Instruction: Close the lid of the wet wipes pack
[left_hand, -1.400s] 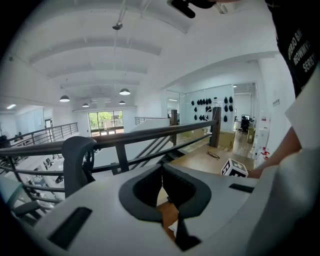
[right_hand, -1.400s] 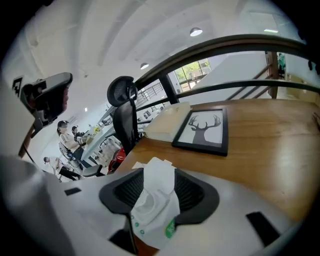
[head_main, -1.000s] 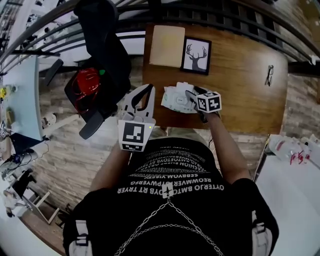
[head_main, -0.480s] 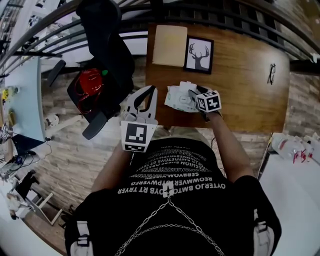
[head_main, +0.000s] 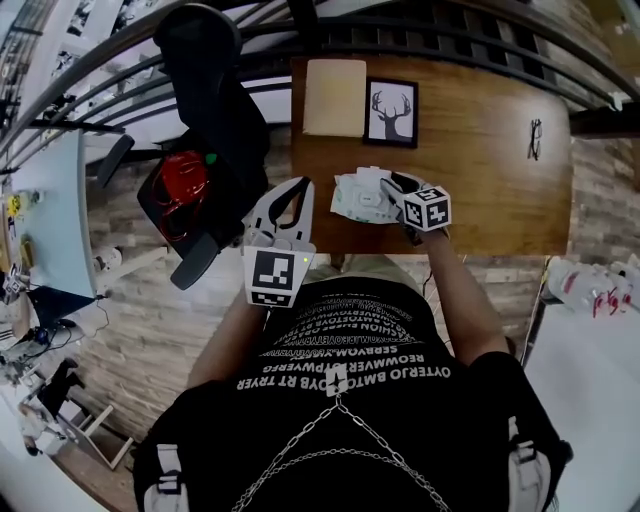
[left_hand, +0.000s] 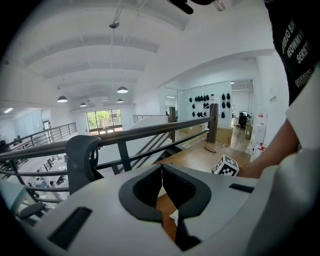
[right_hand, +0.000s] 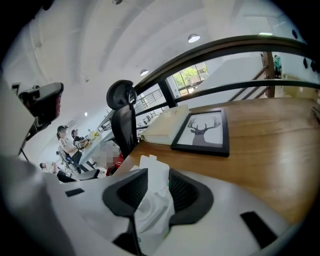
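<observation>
My right tool (head_main: 392, 184) had just been closing, and its pads were pinched on the raised lid (right_hand: 151, 175) of the wet wipes pack (head_main: 360, 198). The pack lay on the wooden bench (head_main: 480, 180) near its front edge. My left tool (head_main: 301, 186) hung off the bench's left corner, tips together and empty.

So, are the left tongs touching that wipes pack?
Apart: the head view shows bare table between the left tongs and the wipes pack.
</observation>
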